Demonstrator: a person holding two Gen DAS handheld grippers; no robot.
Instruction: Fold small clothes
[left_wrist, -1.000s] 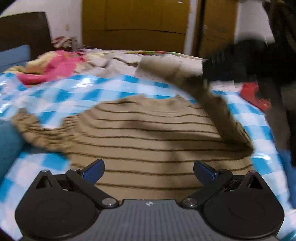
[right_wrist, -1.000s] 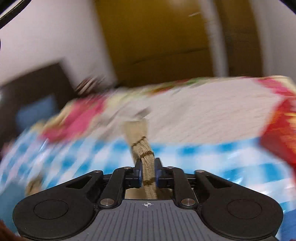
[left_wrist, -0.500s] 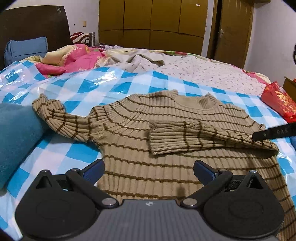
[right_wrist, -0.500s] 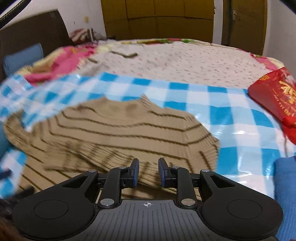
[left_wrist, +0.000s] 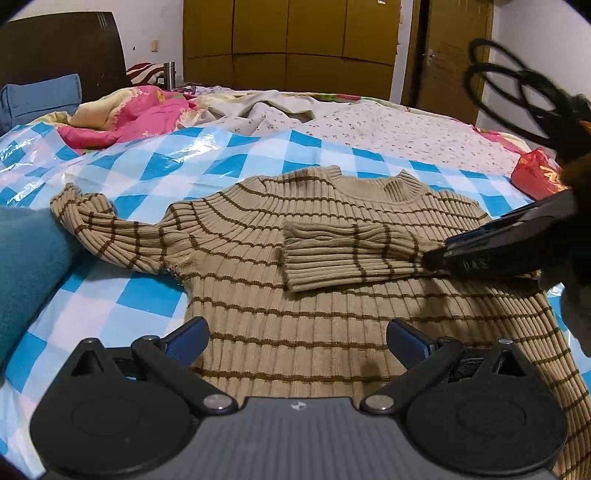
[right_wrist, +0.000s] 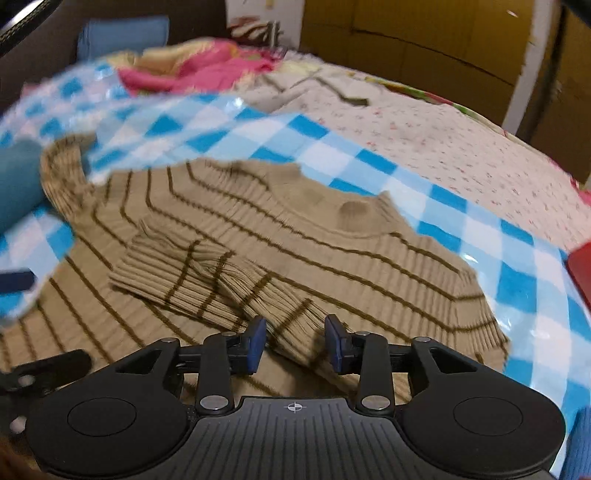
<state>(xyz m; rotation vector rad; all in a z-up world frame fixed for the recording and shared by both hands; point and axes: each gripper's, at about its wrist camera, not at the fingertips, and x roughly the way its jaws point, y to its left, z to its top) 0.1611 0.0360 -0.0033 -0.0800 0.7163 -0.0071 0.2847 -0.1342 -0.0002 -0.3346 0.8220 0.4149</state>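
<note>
Small ribbed knit sweater (left_wrist: 295, 295) is looking soft, light and floppy, a bit stretchy; it is likely draping and sagging when lifted, so pinching a thick edge is the safer bet: cuff, hem or shoulder seam, not the flat middle. The glossy checked plastic sheet (left_wrist: 229, 155) under it is probably letting it slide when tugged.

Sweater is lying front-up on that sheet on the bed (left_wrist: 406, 125), neck away from the left wrist camera. It is tan with thin dark brown stripes and a ribbed collar. One sleeve (left_wrist: 354, 254) is lying folded across the chest, cuff near the middle. The other sleeve (left_wrist: 107, 232) is lying out flat to the side, its cuff touching a blue-green cloth (left_wrist: 26, 266); judging by that, this sleeve is the next one to fold, best taken at the cuff.

Left gripper (left_wrist: 295, 339) is hovering over the hem, fingers (left_wrist: 184, 338) spread wide, gripping nothing. Right gripper (right_wrist: 294, 341) is sitting low at the base of the folded sleeve, fingers (right_wrist: 255, 343) parted on either side of it, not clamping it; right wrist view is blurring a bit.

A red bag (left_wrist: 535, 173) is sitting beyond the sweater's far side.
</note>
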